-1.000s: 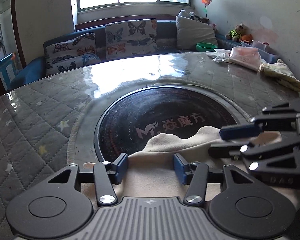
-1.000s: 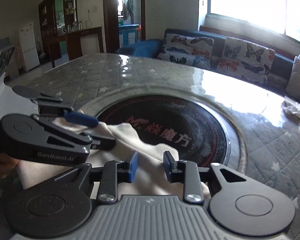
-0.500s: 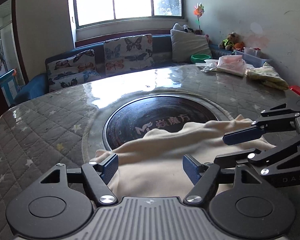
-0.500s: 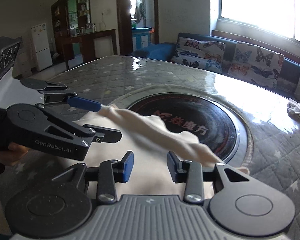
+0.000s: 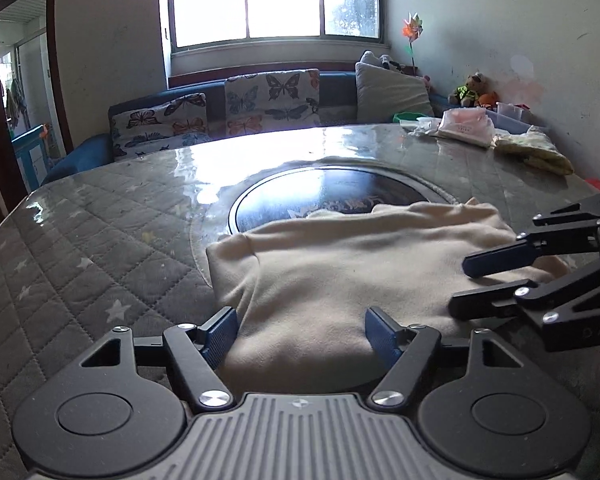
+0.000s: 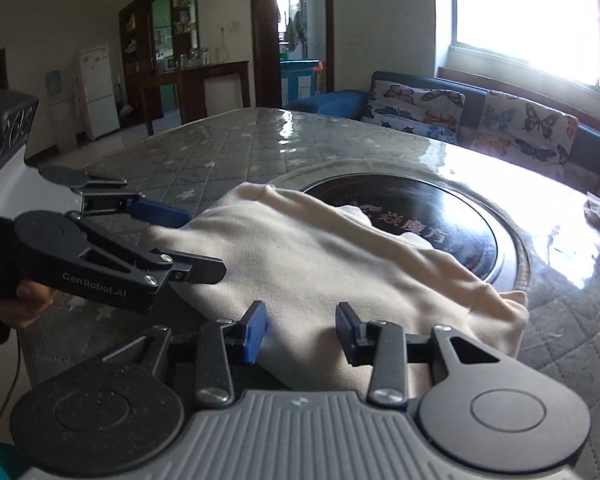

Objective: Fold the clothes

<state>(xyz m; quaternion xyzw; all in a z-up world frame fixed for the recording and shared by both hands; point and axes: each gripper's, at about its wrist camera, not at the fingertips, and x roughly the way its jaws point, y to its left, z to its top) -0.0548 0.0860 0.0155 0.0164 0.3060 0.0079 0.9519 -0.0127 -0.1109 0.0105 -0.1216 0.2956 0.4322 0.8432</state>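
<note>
A cream garment (image 5: pixel 340 264) lies folded over on the table, partly over the round black glass inset (image 5: pixel 324 196); it also shows in the right wrist view (image 6: pixel 320 264). My left gripper (image 5: pixel 300 330) is open, its blue pads either side of the garment's near edge. My right gripper (image 6: pixel 302 330) is open over the garment's near edge. Each gripper shows in the other's view, the right one (image 5: pixel 496 280) at the garment's right end and the left one (image 6: pixel 188 240) at its left end, both open.
The table has a grey quilted cover (image 5: pixel 84 240) under glossy plastic. Bags and folded cloth (image 5: pixel 500 136) lie at the far right corner. A sofa with butterfly cushions (image 5: pixel 268 100) stands behind the table under the window. A teddy bear (image 5: pixel 474 90) sits by the wall.
Both grippers have pulled back toward the near edge and opened wider. The garment's upper layer, lifted earlier, now lies flat folded over itself, covering more of the black inset.
</note>
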